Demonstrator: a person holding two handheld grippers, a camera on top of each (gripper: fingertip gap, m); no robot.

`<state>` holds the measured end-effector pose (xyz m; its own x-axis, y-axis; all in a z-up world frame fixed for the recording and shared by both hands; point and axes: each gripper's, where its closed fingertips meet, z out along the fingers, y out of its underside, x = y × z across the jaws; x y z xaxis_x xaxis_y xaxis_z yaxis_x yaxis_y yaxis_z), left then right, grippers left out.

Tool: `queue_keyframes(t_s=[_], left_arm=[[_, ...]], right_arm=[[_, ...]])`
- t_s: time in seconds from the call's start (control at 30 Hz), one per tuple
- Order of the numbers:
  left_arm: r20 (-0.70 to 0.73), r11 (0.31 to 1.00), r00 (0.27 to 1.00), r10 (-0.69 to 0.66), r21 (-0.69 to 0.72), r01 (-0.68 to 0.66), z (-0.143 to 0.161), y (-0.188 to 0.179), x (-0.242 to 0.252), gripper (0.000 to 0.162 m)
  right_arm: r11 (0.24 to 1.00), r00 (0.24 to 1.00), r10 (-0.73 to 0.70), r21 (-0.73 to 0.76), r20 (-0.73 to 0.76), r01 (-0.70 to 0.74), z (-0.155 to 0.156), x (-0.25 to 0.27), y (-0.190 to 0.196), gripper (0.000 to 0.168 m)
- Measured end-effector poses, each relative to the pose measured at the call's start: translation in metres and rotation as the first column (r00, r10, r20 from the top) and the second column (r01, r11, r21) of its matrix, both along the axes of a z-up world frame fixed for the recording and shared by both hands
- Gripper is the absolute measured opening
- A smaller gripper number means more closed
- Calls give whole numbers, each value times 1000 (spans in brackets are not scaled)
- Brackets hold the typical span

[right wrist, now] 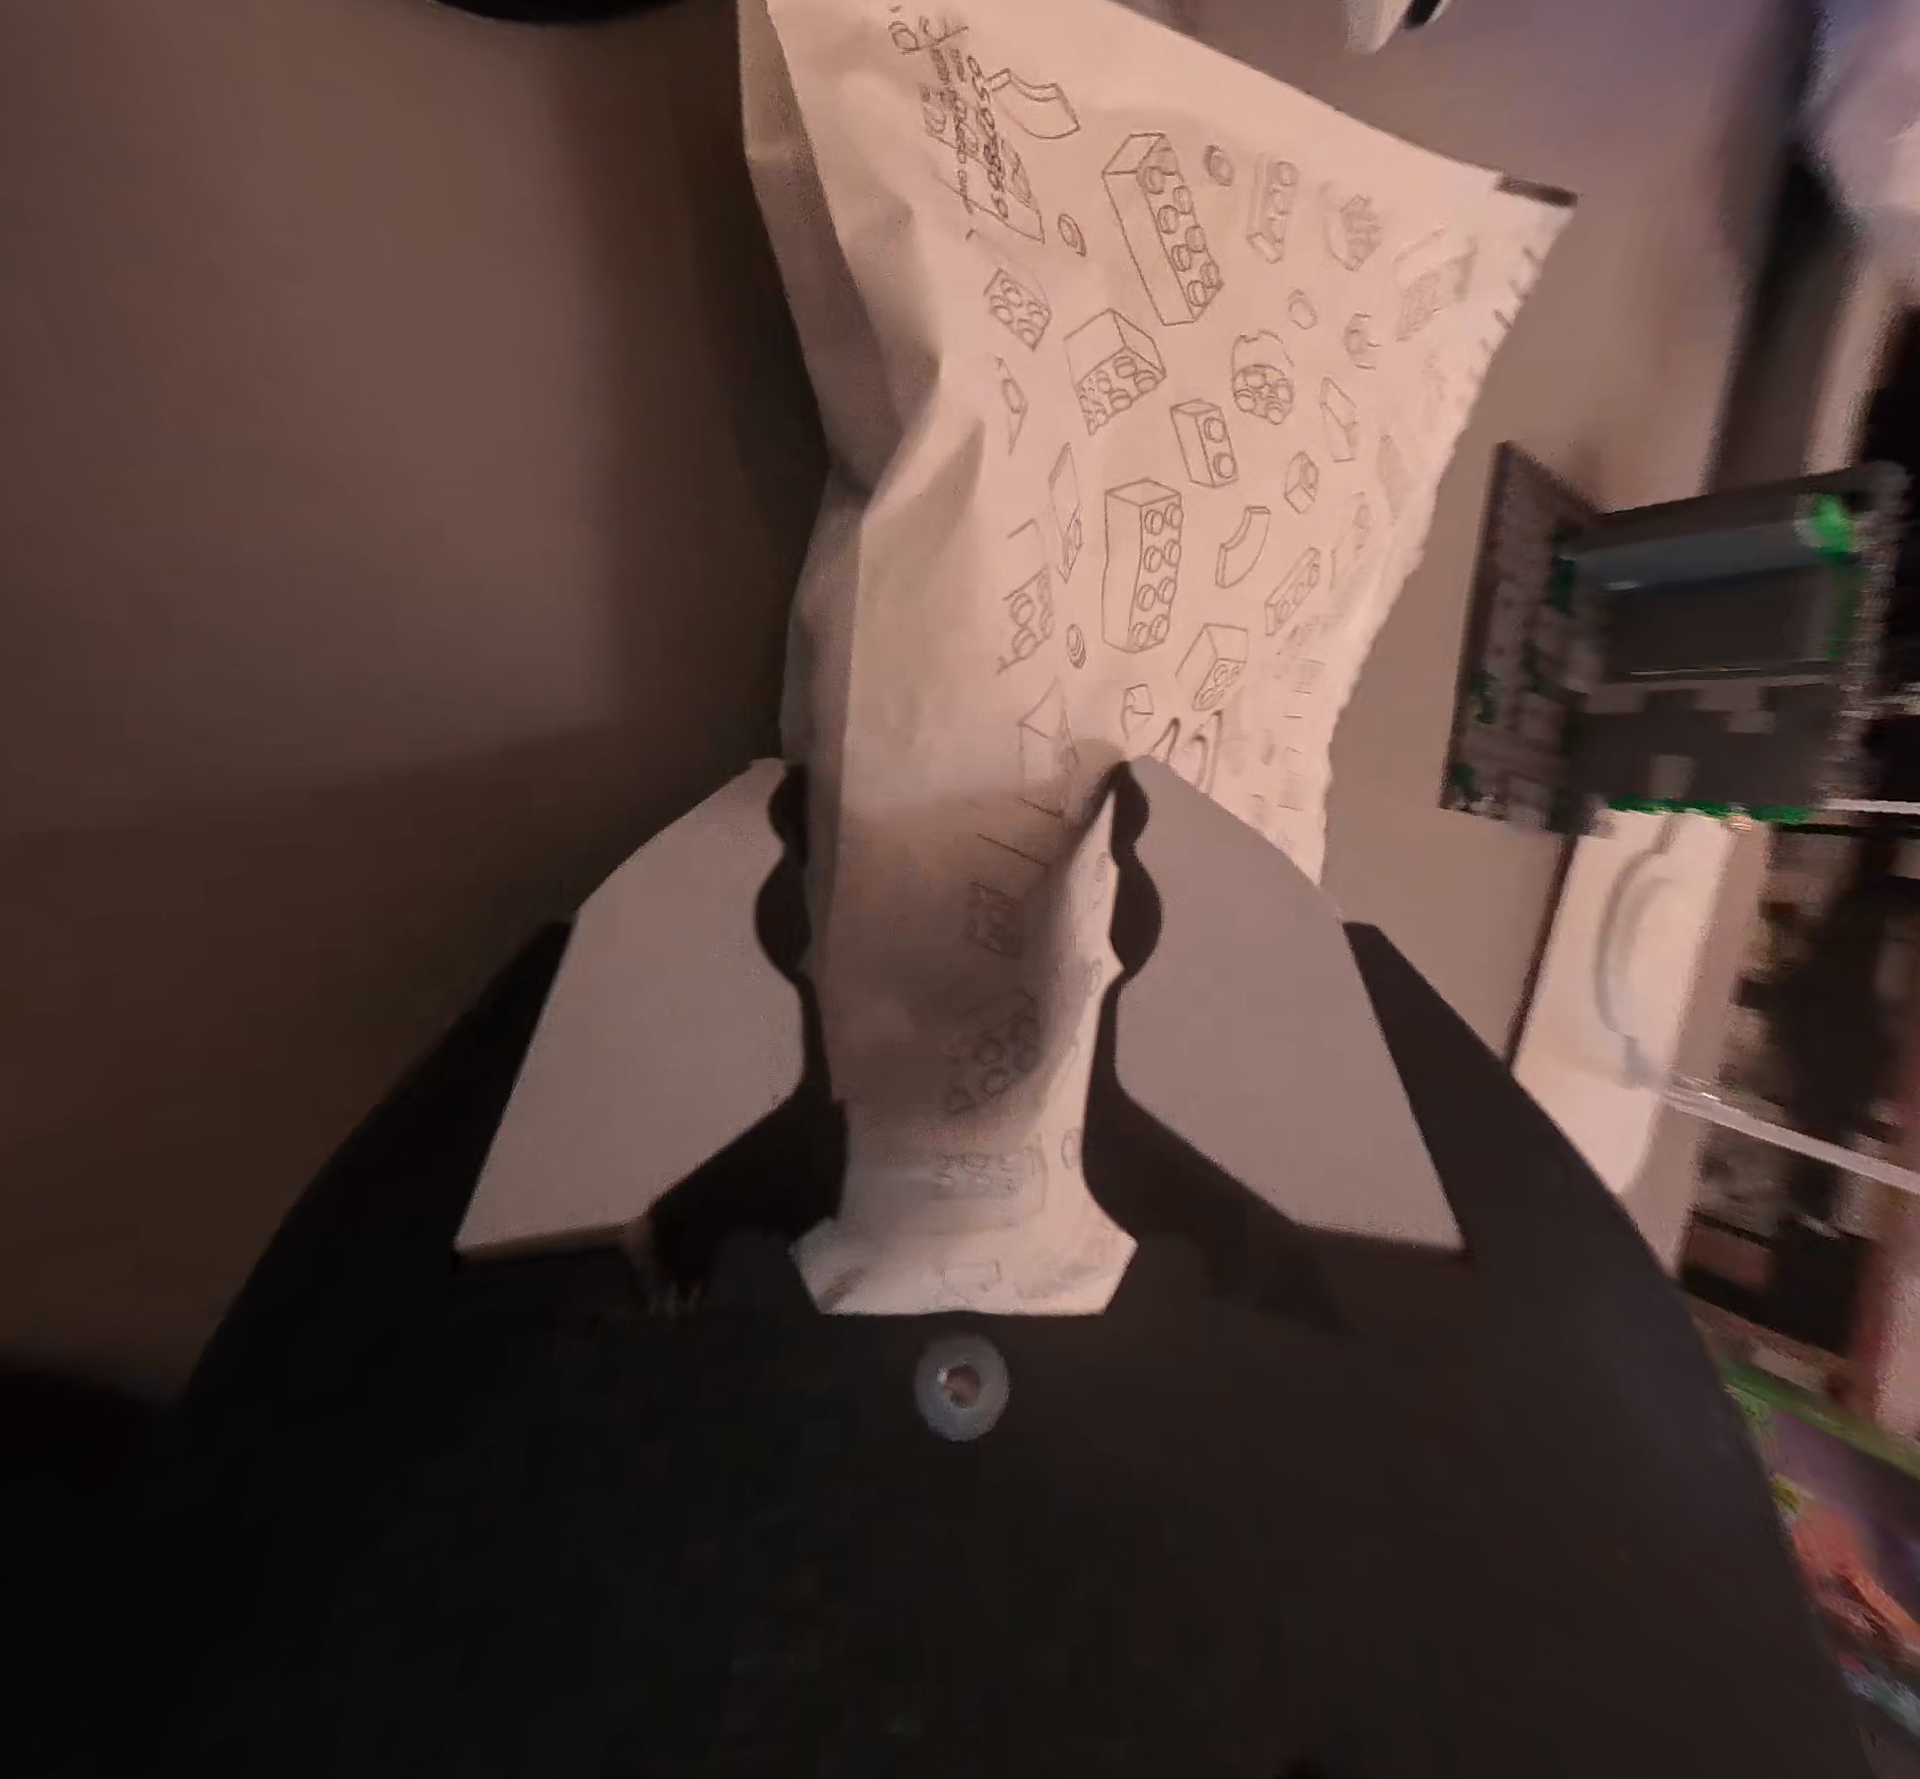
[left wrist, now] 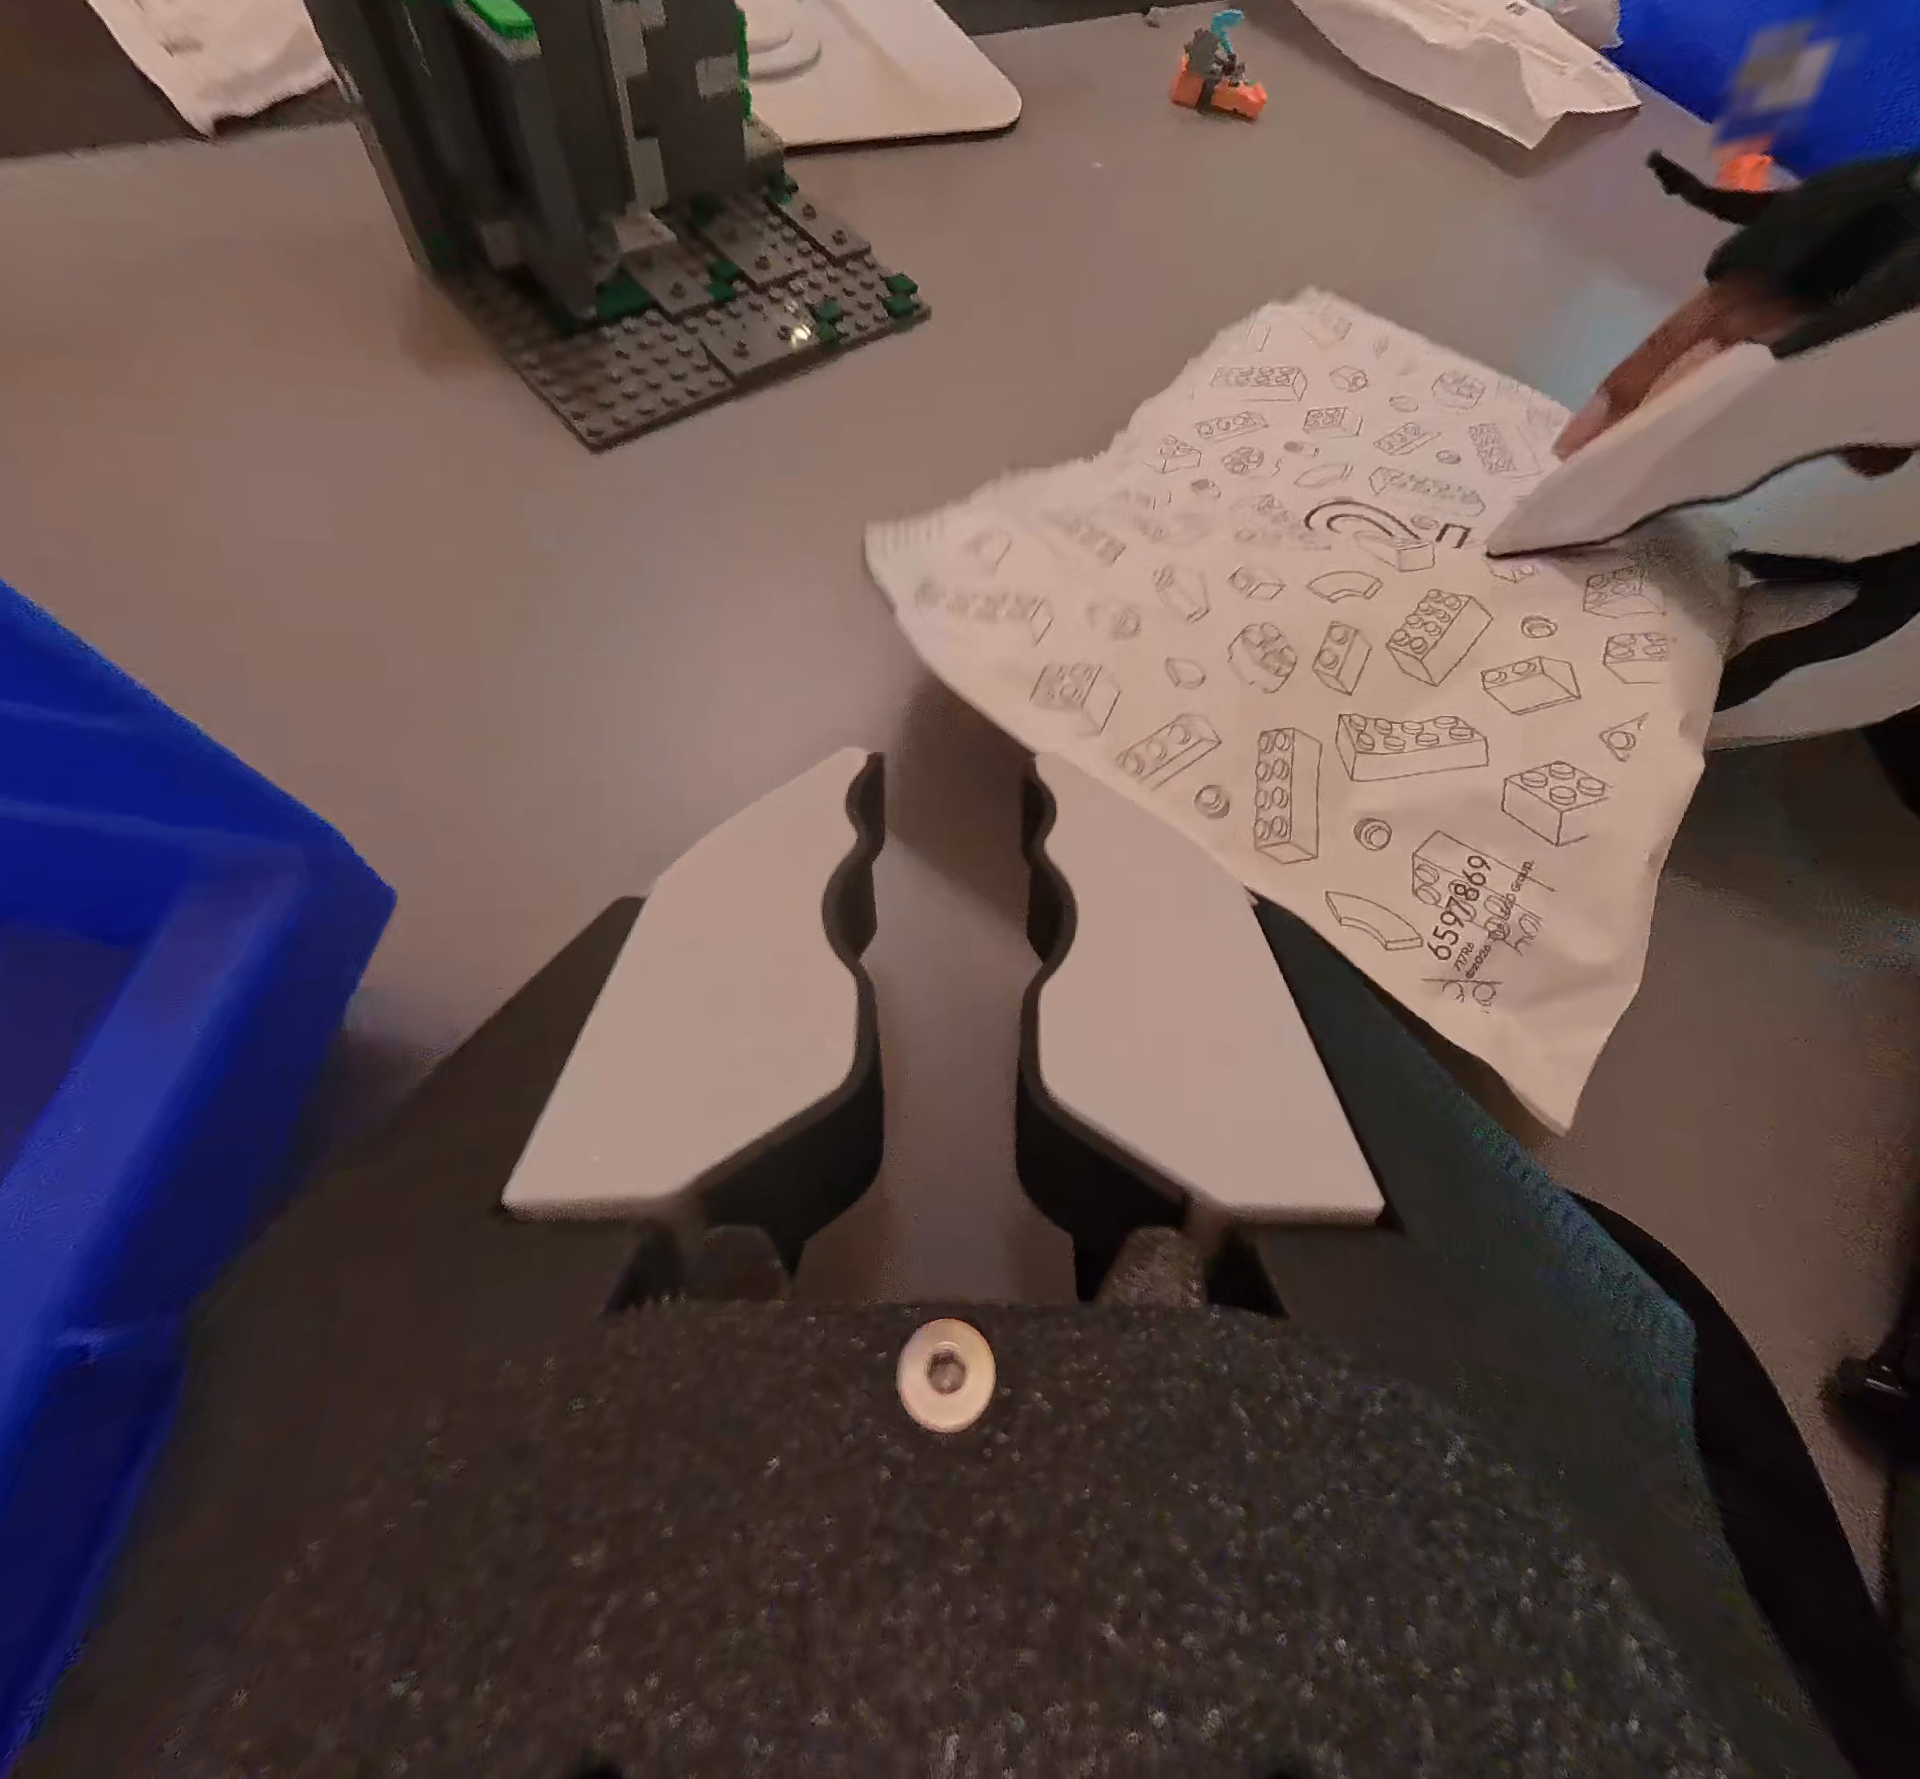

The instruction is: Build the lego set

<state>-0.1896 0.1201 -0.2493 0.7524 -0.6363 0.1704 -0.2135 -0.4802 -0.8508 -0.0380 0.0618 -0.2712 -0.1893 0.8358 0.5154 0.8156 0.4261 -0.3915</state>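
Table (left wrist: 540, 649): grey, filling most of the left wrist view.
Bin (left wrist: 135, 1054): blue, sitting at the left edge of that view.
Bag (left wrist: 1340, 690): white paper printed with brick drawings, lying centre right in the left wrist view, running up the middle of the right wrist view.
Build (left wrist: 561, 129): dark grey and green, standing upper left on a studded plate, well apart from the bag.
Left gripper (left wrist: 951, 773): fingers standing spread over bare table, holding nothing, just beside the bag's near corner.
Right gripper (right wrist: 951, 779): pinching the bag's end between its fingers; the view is blurred, so the squeeze probably is firm.
Small model (left wrist: 1218, 77): orange and teal, sitting upper right.
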Motion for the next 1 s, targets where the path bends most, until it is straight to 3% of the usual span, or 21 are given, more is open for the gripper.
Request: queue_keyframes(t_s=[0.1,0.2,0.37,0.43,0.5,0.57,0.63,0.77,1.0], left_arm=[[86,996,996,-37,-81,45,-5,-2,8,37],[256,972,962,-94,-186,144,-2,-8,24,48],[533,919,814,-230,-156,362,41,-20,56,60],[519,892,792,-321,-114,437,50,-31,69,62],[445,889,819,-362,-102,447,45,-33,78,60],[311,923,892,-327,-96,372,31,-22,80,30],[233,939,920,-315,-63,338,29,-18,81,1],[134,962,954,-269,-6,272,36,-16,74,0],[206,985,963,-172,49,165,68,-26,45,0]], right_arm=[[991,998,-2,133,-67,11,-3,2,-3,33],[961,996,29,277,-85,-5,-4,6,-4,26],[898,990,107,436,-92,-56,-4,8,-6,22],[882,988,119,467,-95,-61,-4,9,-4,21],[866,987,131,496,-92,-68,-3,10,-1,21],[854,986,142,515,-89,-77,-3,11,1,21],[853,987,136,517,-87,-72,-1,10,4,21],[852,983,148,519,-109,-71,11,6,9,21],[838,960,238,530,-144,-128,48,-19,15,20]])
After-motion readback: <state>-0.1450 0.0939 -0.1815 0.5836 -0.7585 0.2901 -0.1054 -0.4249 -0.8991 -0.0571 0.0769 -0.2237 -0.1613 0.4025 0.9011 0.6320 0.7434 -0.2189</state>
